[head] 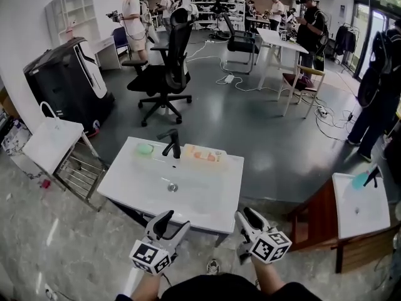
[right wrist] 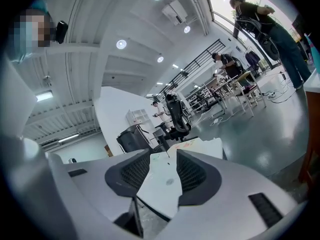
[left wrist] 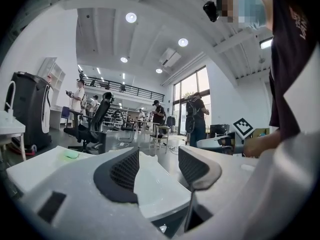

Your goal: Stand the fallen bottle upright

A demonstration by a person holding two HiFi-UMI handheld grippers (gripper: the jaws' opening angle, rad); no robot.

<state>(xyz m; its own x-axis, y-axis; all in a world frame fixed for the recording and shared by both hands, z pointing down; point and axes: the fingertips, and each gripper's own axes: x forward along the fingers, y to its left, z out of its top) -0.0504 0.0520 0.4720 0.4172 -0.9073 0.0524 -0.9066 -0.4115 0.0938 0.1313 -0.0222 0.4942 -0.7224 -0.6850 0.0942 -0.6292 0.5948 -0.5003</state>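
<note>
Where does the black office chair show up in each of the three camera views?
Head view: the office chair stands top centre, beyond the sink.
Left gripper view: office chair left of centre, midway up, past the sink.
Right gripper view: office chair at the centre, just above the jaws.
Shared landmark: the white sink, in front of the office chair in all three.

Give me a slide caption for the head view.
Both open, left gripper and right gripper at the sink's near edge; bottle lies by the faucet.
</note>
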